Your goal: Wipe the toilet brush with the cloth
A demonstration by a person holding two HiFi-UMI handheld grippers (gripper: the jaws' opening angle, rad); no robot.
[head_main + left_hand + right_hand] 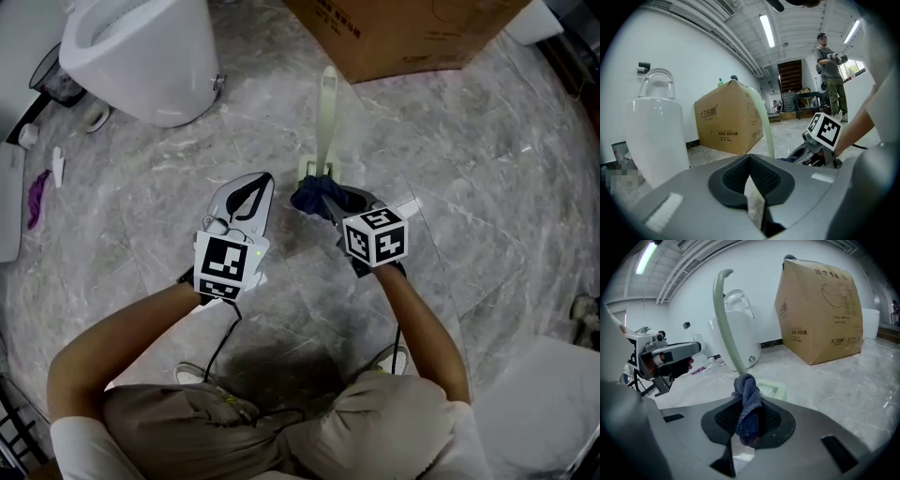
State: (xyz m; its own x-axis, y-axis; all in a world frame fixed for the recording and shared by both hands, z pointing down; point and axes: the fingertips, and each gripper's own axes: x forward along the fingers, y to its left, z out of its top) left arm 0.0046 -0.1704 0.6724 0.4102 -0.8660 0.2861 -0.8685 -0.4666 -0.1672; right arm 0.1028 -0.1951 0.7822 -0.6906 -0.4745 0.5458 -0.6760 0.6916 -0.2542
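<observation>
A toilet (141, 66) stands at far left on the grey floor (487, 187). Next to the right, the left gripper (262, 184) is held low over the floor. Its jaws are closed together with nothing between them, and it is just beside the brush but not touching it.

The brush (327, 112) stands between the two grippers. Its long axis is nearly upright. The pale green handle rises from a holder (769, 390) on the floor, and its hooked top end points up and leans slightly left in the right gripper view.

The right gripper (334, 210) is clamped on a dark blue cloth (312, 194). The bunched cloth presses against the lowest part of the handle, just above the holder. A box (412, 28) sits beyond, to the right.
</observation>
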